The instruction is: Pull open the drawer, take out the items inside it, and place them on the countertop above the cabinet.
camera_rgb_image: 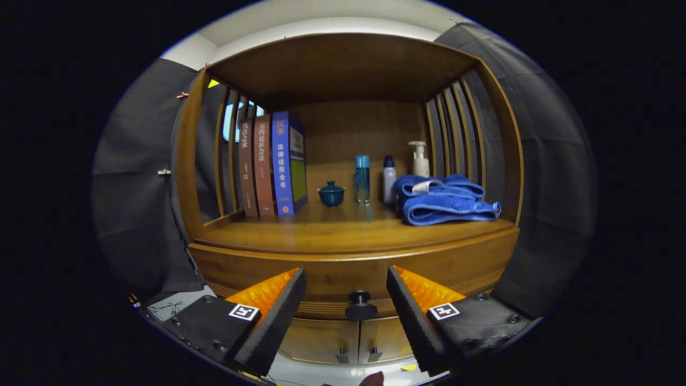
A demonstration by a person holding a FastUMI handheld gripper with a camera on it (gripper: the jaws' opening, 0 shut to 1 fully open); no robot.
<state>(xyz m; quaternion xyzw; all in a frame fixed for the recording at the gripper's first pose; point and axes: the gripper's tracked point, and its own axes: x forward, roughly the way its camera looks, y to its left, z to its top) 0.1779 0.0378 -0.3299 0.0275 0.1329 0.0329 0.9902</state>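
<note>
Gripper view showed my fingers (pixel 346 300) spread apart, the drawer (pixel 348 279) shut ahead and its dark knob (pixel 360 305) between my fingertips, not yet gripped. I judged the knob small and round: closing off-centre could let it slip, and a crooked pull might jam the drawer beneath the surface (pixel 343 236) carrying books (pixel 273 166) and towels (pixel 442 199).

The wooden surface (pixel 343 236) above the cabinet carries three upright books (pixel 270 163) at its left edge. Toward the back sit a small lidded blue pot (pixel 331 194), a clear blue bottle (pixel 362 178), a white bottle (pixel 389 179) and a pump bottle (pixel 419 159). A folded blue towel (pixel 445 200) lies at the right edge.
</note>
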